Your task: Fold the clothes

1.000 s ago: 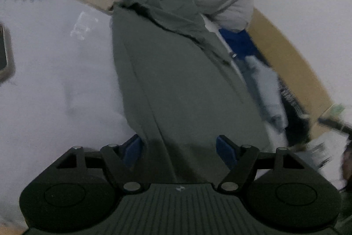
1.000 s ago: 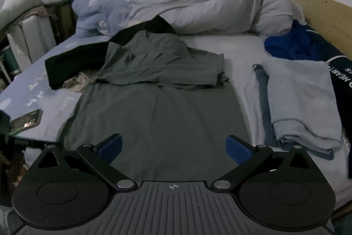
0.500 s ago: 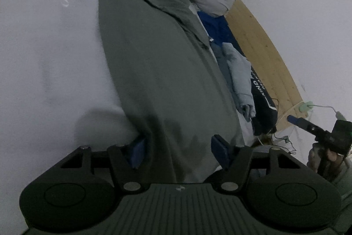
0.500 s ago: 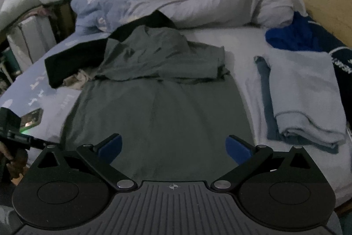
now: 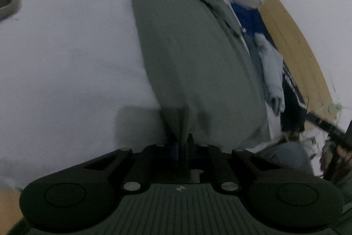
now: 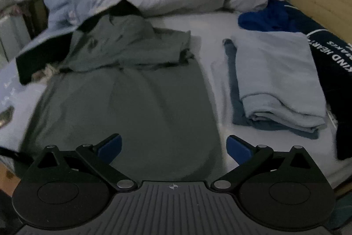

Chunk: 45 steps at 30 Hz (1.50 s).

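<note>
While the left gripper (image 5: 182,147) pinches the grey-green garment (image 6: 123,102), the right gripper (image 6: 173,147) gapes beside folded blue clothes (image 6: 277,80).

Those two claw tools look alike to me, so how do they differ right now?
The left gripper is shut, pinching the hem of the grey-green garment; the right gripper is wide open, holding nothing. The left touches the cloth; whether the right touches it is unclear. Both have black frames with blue pads.
</note>
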### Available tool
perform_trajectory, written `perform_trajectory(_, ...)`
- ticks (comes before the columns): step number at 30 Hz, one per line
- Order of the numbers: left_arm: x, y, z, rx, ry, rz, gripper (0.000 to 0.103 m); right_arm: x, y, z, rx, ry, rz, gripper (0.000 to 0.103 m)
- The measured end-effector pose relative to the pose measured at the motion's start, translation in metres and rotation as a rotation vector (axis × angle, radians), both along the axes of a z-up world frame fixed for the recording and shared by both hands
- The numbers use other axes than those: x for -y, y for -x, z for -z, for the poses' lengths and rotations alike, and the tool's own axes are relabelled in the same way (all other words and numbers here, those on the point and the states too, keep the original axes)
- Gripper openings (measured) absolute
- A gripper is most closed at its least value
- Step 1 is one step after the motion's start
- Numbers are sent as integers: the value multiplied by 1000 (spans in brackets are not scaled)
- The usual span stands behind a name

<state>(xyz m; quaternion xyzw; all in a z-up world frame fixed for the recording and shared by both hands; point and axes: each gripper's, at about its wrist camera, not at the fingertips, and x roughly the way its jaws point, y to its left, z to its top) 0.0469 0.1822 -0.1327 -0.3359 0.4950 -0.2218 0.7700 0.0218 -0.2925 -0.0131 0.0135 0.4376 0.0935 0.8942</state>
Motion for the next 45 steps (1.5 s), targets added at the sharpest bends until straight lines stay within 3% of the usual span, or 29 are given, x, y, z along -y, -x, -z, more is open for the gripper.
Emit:
perform_trajectory(8, 2, 8, -28, 24, 26, -78, 7, 23, -14, 39, -118, 16, 48, 101)
perform_trajectory(19, -2, 6, -57, 26, -11, -124, 7, 50, -31, 93, -279, 13, 91, 100)
perform_trajectory(21, -7, 8, -59, 18, -10, -134, 7, 46, -32, 99, -290, -2, 61, 95)
perform_trajectory(23, -8, 8, -59, 8, -18, -143, 7, 39, -32, 102, -287, -2, 23, 75)
perform_trajectory(24, -8, 8, -59, 2, -22, -147, 7, 36, -32, 104, -285, -2, 4, 70)
perform_trajectory(27, -6, 8, -58, -9, -37, -152, 7, 27, -32, 111, -295, 41, -25, 65)
perform_trajectory(28, -6, 8, -57, -12, -41, -154, 7, 27, -32, 109, -296, 37, -30, 55)
perform_trajectory(29, -6, 8, -57, -13, -45, -159, 7, 26, -32, 107, -298, 33, -34, 25)
perform_trajectory(30, -6, 9, -58, -14, -46, -164, 7, 26, -31, 102, -297, 43, -27, 7)
perform_trajectory(31, -7, 11, -60, -14, -44, -170, 7, 25, -31, 98, -297, 52, -20, 3)
perform_trajectory(45, -10, 39, -120, 91, -61, -214, 7, 39, 34, -46, -62, -93, -74, 3)
